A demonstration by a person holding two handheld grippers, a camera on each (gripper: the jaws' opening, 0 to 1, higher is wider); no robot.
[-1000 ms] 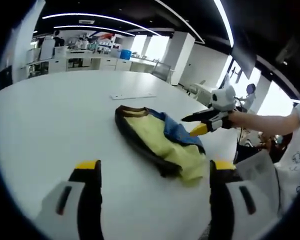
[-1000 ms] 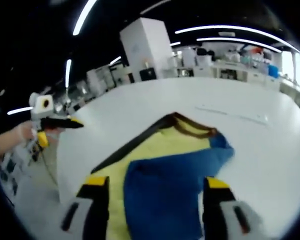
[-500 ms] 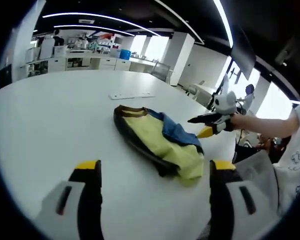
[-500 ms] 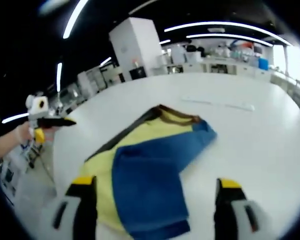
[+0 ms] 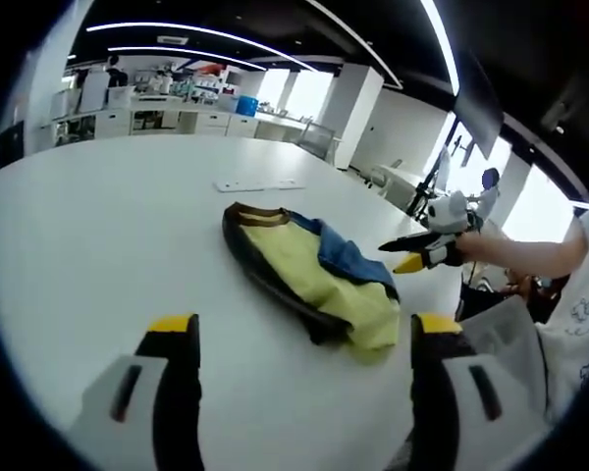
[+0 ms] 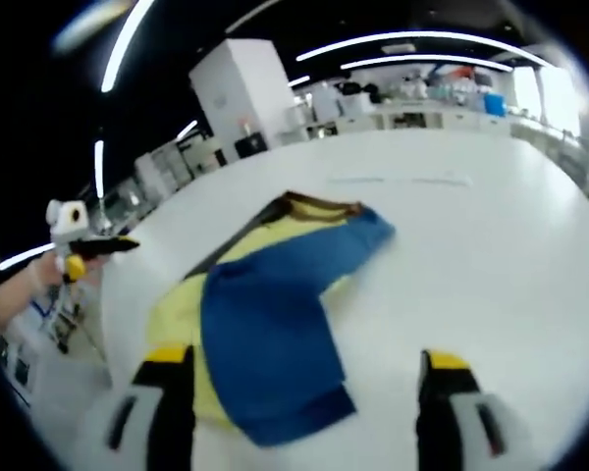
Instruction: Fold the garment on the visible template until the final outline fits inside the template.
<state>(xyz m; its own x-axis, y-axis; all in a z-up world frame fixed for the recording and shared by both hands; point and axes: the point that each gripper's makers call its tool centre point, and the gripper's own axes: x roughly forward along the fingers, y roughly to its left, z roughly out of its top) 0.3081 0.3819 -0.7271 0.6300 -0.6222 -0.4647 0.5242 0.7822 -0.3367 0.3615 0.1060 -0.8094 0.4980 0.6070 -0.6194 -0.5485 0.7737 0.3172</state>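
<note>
A yellow garment [image 5: 309, 280] with a dark edge and a brown collar lies bunched on the white table [image 5: 98, 226]. A blue part [image 6: 265, 339] is folded over the yellow. My left gripper [image 5: 304, 329] is open, its jaws wide apart short of the garment, nothing between them. My right gripper [image 6: 304, 363] is also open, just in front of the blue hem and not touching it. In the left gripper view the right gripper [image 5: 410, 253] hovers beside the garment's right end. The left gripper [image 6: 103, 250] shows at the far left of the right gripper view, off the table's edge.
A thin flat white strip [image 5: 260, 184] lies on the table beyond the collar, also visible as the strip [image 6: 393, 180]. A person's arm [image 5: 530, 250] reaches in from the right. Benches and a blue bin [image 5: 245, 106] stand far behind. Bare tabletop spreads left of the garment.
The right gripper has drawn back from the garment, now off its right end. Its view has swung, so the garment sits further left. The left gripper has held still.
</note>
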